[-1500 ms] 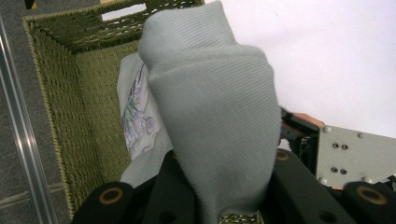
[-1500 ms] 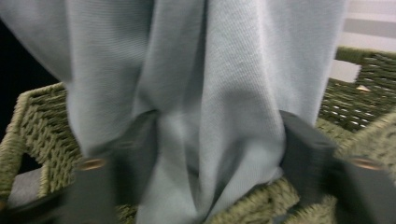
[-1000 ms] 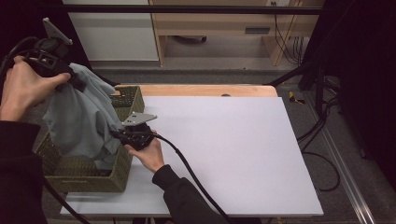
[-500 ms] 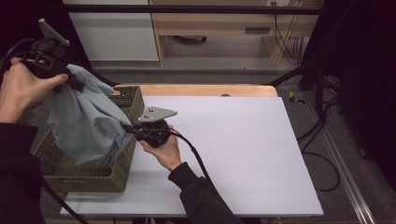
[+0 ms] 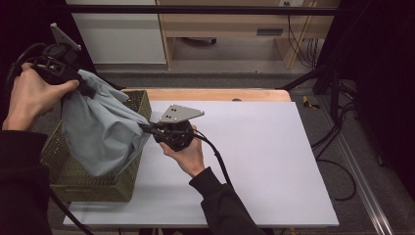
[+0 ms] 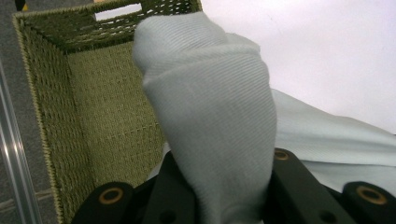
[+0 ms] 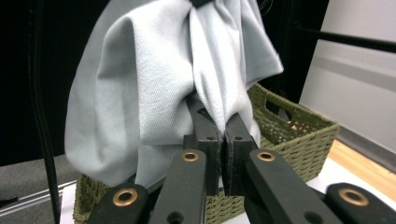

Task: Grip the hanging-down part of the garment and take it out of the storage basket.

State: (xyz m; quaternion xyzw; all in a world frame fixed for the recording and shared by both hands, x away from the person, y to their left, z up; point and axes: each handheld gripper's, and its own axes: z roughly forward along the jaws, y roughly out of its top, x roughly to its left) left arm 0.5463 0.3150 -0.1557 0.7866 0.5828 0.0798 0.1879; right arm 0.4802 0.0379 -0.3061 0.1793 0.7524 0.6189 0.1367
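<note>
White tabletop [image 5: 254, 161] (wooden far edge) bears a wicker basket [image 5: 93, 183]; both tongs pinch grey cloth [image 5: 100, 137].

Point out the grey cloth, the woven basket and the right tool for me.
grey cloth [image 5: 100, 134]: high view, middle of the hanging fabric.
woven basket [image 5: 93, 188]: high view, front wall.
right tool [image 5: 147, 128]: high view, tips pinching the cloth.

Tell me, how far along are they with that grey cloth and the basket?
Done: the grey cloth is lifted mostly above the woven basket. In hand: left gripper and right gripper both pinch it. Left: probably pulling it clear onto the white table.
</note>
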